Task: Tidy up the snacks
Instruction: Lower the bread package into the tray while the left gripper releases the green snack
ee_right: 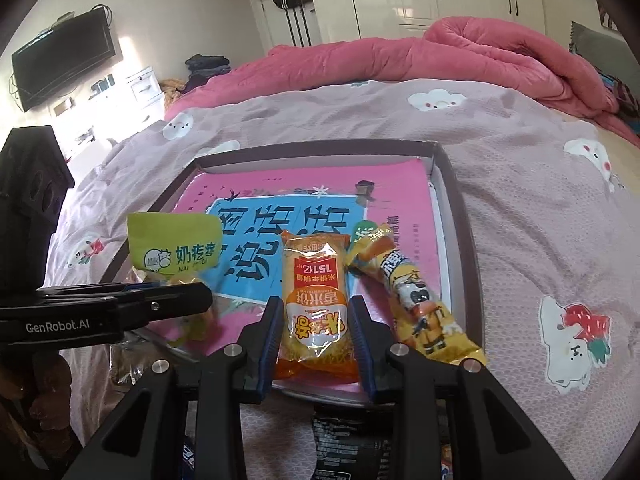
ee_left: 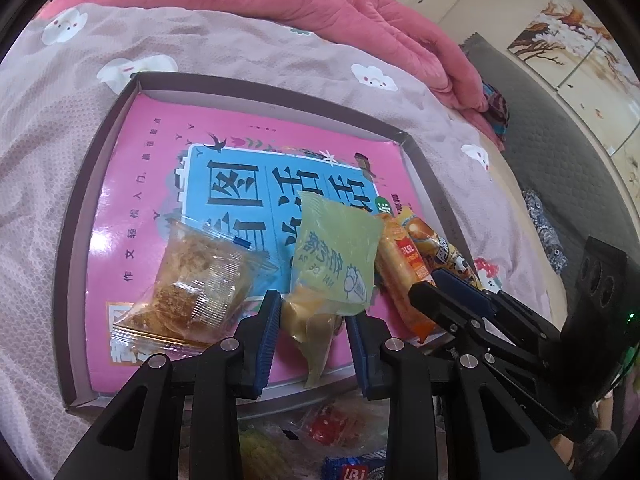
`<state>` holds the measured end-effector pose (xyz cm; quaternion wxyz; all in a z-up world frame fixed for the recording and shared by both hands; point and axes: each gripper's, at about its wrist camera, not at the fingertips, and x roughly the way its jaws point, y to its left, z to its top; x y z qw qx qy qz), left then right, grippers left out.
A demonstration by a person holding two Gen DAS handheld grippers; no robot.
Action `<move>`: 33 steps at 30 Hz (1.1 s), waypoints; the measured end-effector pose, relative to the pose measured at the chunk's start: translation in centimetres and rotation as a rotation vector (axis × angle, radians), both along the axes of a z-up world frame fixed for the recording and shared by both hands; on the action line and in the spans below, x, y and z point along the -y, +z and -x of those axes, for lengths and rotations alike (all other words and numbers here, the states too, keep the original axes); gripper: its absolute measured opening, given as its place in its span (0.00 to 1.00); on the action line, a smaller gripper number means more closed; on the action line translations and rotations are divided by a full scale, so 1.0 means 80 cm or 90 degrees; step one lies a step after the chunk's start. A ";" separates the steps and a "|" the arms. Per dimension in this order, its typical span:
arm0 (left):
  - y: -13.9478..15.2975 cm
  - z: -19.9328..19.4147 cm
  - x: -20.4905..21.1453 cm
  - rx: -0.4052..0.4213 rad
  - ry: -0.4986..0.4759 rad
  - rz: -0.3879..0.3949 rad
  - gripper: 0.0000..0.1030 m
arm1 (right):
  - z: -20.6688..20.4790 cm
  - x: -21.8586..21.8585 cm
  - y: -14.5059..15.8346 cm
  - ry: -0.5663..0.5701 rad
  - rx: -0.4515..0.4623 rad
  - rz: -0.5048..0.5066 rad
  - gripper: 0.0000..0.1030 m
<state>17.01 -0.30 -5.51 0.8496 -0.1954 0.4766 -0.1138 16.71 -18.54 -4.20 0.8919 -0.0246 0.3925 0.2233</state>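
The tray (ee_left: 76,208) lies on the bed (ee_left: 60,120), ahead of both grippers; a book (ee_left: 160,152) lies flat inside it; between the left gripper (ee_left: 312,312) fingers sits the milk-snack pouch (ee_left: 336,260); left of it, on the book, the floss cake packet (ee_left: 196,288); right of it the rice cracker pack (ee_right: 316,304), between the right gripper (ee_right: 316,320) fingers; right again, the stick snack (ee_right: 416,300); beyond the tray, the quilt (ee_right: 440,52).
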 end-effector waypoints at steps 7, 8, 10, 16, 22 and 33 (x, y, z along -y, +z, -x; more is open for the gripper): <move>0.001 0.001 -0.006 0.003 0.015 -0.006 0.32 | -0.001 0.005 0.000 -0.013 0.001 -0.001 0.33; 0.002 0.001 -0.007 0.004 0.015 -0.006 0.32 | -0.002 0.006 0.000 -0.014 0.001 -0.002 0.33; 0.004 0.002 -0.008 0.005 0.018 -0.003 0.33 | -0.002 0.009 0.001 -0.017 -0.002 -0.010 0.33; 0.007 0.005 -0.009 0.007 0.019 -0.002 0.38 | -0.002 0.012 0.001 -0.022 -0.006 -0.019 0.33; 0.014 0.009 -0.010 0.013 0.020 -0.008 0.46 | 0.003 0.017 0.002 -0.024 -0.006 -0.022 0.33; 0.027 0.019 -0.020 0.028 0.031 -0.023 0.53 | 0.000 0.022 0.002 -0.045 0.005 -0.008 0.33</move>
